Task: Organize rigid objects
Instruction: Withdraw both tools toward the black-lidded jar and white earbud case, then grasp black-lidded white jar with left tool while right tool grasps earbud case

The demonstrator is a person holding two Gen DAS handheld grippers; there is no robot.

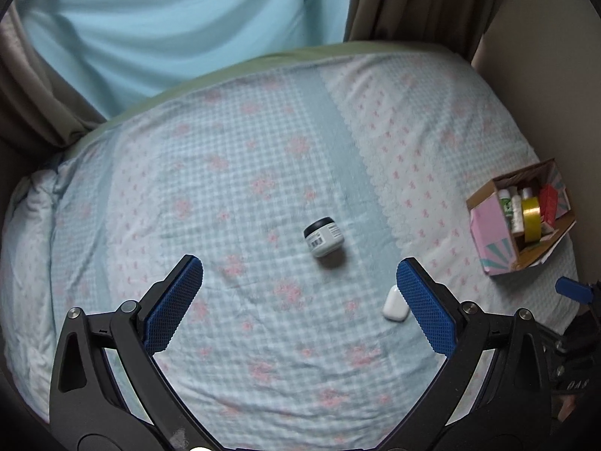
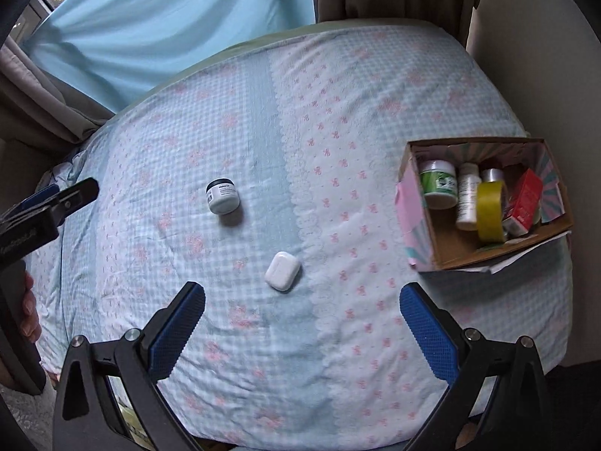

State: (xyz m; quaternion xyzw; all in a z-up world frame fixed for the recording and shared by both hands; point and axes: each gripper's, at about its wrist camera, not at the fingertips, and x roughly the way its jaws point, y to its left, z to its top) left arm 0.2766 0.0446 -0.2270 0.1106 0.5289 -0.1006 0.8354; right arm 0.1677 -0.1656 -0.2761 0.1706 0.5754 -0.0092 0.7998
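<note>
Two loose things lie on the blue-and-pink patterned bedspread: a small white jar with a black lid, and nearer, a white rounded earbud case. The open cardboard box at the right holds bottles, a yellow tape roll and a red carton. The left gripper and right gripper both hang spread wide, empty.

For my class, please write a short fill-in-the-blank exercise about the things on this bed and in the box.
1. The small jar on the bed has a ____ lid.
2. The tape roll in the box is ____.
3. The white case lies ____ the box.
4. Both the left gripper and the right gripper are ____.

Answers: black; yellow; outside; open
</note>
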